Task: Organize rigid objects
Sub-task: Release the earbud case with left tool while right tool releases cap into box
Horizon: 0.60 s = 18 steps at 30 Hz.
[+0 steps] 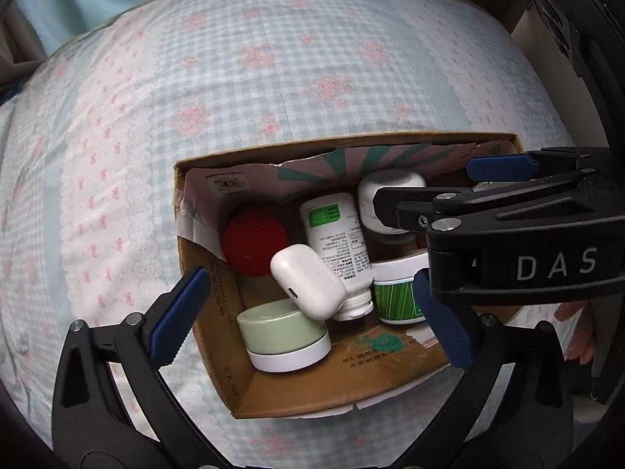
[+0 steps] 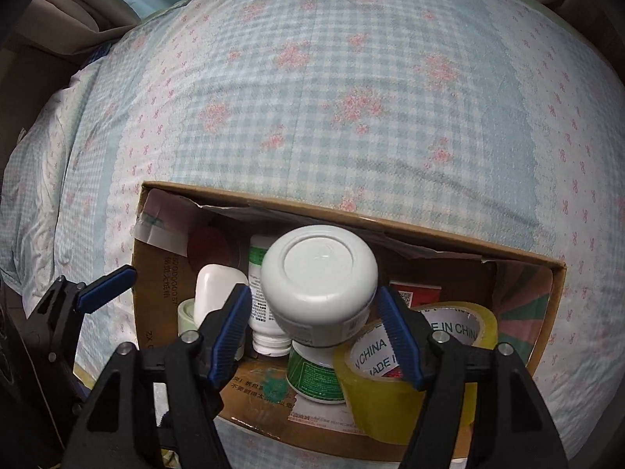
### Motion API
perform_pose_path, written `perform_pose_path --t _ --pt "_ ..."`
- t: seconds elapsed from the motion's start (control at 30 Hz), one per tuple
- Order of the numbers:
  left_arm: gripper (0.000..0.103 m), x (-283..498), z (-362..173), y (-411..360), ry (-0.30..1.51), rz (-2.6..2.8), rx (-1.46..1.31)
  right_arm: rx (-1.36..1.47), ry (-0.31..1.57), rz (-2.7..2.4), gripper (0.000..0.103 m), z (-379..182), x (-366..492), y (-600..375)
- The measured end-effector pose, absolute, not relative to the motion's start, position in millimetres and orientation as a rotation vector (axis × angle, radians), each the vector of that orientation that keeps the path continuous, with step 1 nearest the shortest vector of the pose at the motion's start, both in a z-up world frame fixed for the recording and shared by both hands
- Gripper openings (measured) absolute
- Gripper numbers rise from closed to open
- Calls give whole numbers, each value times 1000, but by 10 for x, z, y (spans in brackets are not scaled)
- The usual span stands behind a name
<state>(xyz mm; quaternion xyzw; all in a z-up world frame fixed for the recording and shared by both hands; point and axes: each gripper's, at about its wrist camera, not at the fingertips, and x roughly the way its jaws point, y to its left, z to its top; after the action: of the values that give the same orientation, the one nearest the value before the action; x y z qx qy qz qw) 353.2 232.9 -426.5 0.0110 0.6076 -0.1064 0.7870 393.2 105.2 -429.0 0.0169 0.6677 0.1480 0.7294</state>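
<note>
An open cardboard box stands on a chequered bedspread and holds several rigid items. My left gripper hangs open over the box, its pads wide apart on either side of a white earbud case that leans on a white bottle with a green label. A pale green jar and a red round lid lie beside them. My right gripper is open. A white bottle, bottom towards the camera, sits between its pads on a green-labelled jar. No pad visibly presses on it.
A yellow tape roll and a red carton fill the box's right end. The box rim has a torn flap along its far wall. The bedspread stretches beyond the box. A hand shows at the right edge.
</note>
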Motion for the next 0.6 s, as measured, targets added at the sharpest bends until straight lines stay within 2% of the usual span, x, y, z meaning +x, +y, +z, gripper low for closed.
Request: perform_pose_path --t 0.03,0.27,0.6 --pt "103 3529 -4242 2332 1308 -229 25 45 1461 319 103 -4257 3928 1038" --pt "103 3398 -4020 2402 1283 -208 14 64 1440 287 103 -4073 3837 938" --pt "103 3026 -3398 2457 1181 -189 -9 146 1302 273 103 -3359 3541 719"
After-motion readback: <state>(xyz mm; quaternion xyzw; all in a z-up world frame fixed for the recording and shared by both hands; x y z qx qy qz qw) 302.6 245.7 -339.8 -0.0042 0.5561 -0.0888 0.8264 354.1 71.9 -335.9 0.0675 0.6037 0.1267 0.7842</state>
